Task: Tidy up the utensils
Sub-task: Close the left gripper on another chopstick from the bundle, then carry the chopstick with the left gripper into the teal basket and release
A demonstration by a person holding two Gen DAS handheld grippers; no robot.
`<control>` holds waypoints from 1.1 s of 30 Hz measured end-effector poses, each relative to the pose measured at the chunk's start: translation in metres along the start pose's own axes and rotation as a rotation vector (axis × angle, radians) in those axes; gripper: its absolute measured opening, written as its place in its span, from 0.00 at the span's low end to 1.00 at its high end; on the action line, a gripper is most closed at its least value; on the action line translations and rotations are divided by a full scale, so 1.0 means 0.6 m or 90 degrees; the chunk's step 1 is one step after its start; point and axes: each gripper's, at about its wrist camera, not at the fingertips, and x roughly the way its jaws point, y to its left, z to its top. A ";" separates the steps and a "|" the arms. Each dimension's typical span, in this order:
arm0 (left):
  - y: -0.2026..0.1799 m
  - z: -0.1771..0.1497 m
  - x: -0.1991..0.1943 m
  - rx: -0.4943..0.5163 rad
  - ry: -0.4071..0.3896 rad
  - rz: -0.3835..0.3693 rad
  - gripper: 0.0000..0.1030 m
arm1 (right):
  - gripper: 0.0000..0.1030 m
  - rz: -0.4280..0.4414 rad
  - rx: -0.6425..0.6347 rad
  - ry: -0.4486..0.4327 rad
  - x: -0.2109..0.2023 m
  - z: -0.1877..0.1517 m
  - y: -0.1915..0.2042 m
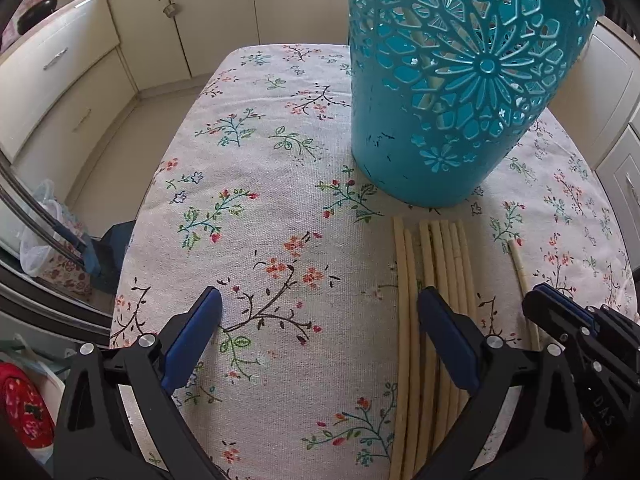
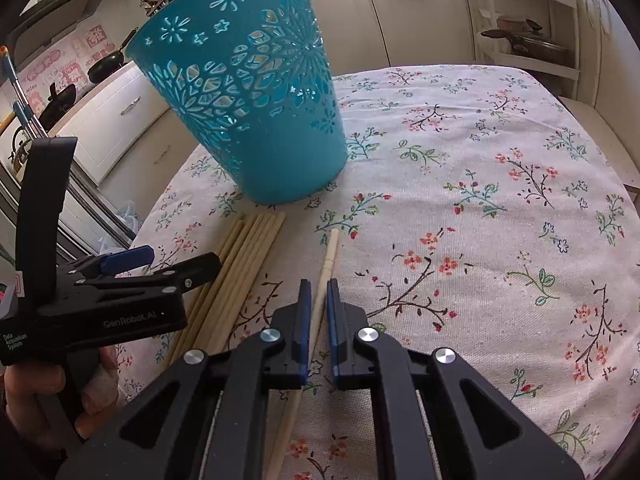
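Observation:
A teal cut-out basket stands upright on the floral tablecloth. Several pale chopsticks lie bundled in front of it. One single chopstick lies apart to their right, and my right gripper is shut on it, its tip pointing toward the basket. My left gripper hangs wide open low over the cloth. Its right finger sits above the bundle, and nothing is between its fingers.
Cream cabinets and drawers ring the table. A black pan rests on the counter at the left, and a white shelf rack with pots stands at the back right. A plastic bag lies on the floor by the table's left edge.

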 end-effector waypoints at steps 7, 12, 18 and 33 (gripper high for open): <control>0.004 0.006 -0.016 -0.003 -0.015 -0.004 0.92 | 0.08 0.003 0.002 -0.001 -0.001 -0.002 -0.001; 0.011 0.008 -0.007 0.001 -0.009 0.013 0.92 | 0.08 0.005 0.003 -0.001 -0.002 -0.002 -0.003; 0.011 0.008 0.003 0.007 -0.011 0.019 0.91 | 0.08 0.005 0.003 -0.001 -0.003 -0.003 -0.007; -0.006 0.017 -0.017 0.038 0.011 -0.077 0.05 | 0.08 0.013 0.008 -0.003 -0.005 -0.004 -0.014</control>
